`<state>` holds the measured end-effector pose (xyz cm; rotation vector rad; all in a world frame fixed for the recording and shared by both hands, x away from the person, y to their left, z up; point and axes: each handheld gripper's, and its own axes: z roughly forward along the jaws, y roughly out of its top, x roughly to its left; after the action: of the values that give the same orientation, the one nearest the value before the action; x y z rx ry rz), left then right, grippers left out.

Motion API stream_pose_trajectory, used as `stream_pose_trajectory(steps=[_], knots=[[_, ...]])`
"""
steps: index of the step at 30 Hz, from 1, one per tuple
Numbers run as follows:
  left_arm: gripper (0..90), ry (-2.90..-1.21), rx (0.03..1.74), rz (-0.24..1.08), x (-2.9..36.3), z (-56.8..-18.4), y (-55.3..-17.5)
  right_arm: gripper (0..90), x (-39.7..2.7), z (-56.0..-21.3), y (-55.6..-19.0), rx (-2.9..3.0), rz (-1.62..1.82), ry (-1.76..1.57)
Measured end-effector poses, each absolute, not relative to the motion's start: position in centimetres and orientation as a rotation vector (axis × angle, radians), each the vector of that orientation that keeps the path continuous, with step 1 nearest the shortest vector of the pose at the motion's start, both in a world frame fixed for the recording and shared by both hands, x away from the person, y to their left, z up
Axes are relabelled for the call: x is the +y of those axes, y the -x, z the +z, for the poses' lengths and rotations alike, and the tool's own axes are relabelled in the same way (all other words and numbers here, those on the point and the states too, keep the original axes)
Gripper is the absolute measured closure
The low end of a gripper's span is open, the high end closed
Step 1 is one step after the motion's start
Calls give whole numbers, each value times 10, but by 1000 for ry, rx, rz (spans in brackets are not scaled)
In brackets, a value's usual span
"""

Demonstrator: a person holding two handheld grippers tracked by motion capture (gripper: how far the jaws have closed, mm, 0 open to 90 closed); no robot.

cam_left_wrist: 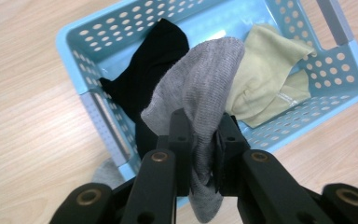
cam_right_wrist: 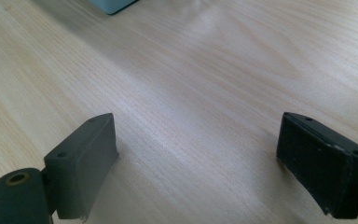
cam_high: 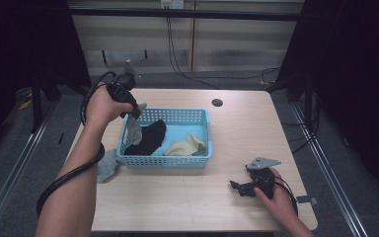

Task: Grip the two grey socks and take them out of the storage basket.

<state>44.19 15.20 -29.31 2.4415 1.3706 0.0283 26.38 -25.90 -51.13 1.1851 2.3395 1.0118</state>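
In the high view, a pale wooden surface (cam_high: 197, 202) carries a light blue perforated basket (cam_high: 205, 158) near its middle. Inside the basket lie a black sock (cam_high: 150, 138) toward the left and a cream sock (cam_high: 185, 146) toward the right. The person's left hand (cam_high: 101, 104) holds the left tool (cam_high: 136, 112) above the basket's left end, and a grey sock (cam_high: 134, 129) hangs from that tool down into the basket. Another grey sock (cam_high: 107, 165) lies on the surface just outside the basket's left end, touching it. The right hand (cam_high: 275, 192) rests the right tool (cam_high: 237, 188) low over the surface, well apart from the basket, near the front right. In the left gripper view, the left tool (cam_left_wrist: 204, 154) is clamped on the grey sock (cam_left_wrist: 200, 88), with fabric pinched between its two black jaws and draped over the basket (cam_left_wrist: 74, 51), in front of the black sock (cam_left_wrist: 154, 60) and the cream sock (cam_left_wrist: 265, 74). In the right gripper view, the right tool (cam_right_wrist: 198, 168) has its jaws spread wide apart with nothing between them, just above the bare wooden surface (cam_right_wrist: 191, 79), and a corner of the basket (cam_right_wrist: 114, 5) shows at the top edge.
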Motion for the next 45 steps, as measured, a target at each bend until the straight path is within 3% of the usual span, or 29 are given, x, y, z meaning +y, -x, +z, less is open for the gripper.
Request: stream_pose_trajectory(steps=[25, 36, 45], knots=[[800, -2367, 1504, 69, 218, -288, -433, 114, -259, -511, -264, 2338, 1013, -1185], [797, -2329, 1591, 75, 248, -302, -427, 114, -259, -511, -264, 2338, 1013, -1185], [793, -2323, 1625, 78, 259, -334, -424, 114, -259, -511, -264, 2337, 1013, -1187]])
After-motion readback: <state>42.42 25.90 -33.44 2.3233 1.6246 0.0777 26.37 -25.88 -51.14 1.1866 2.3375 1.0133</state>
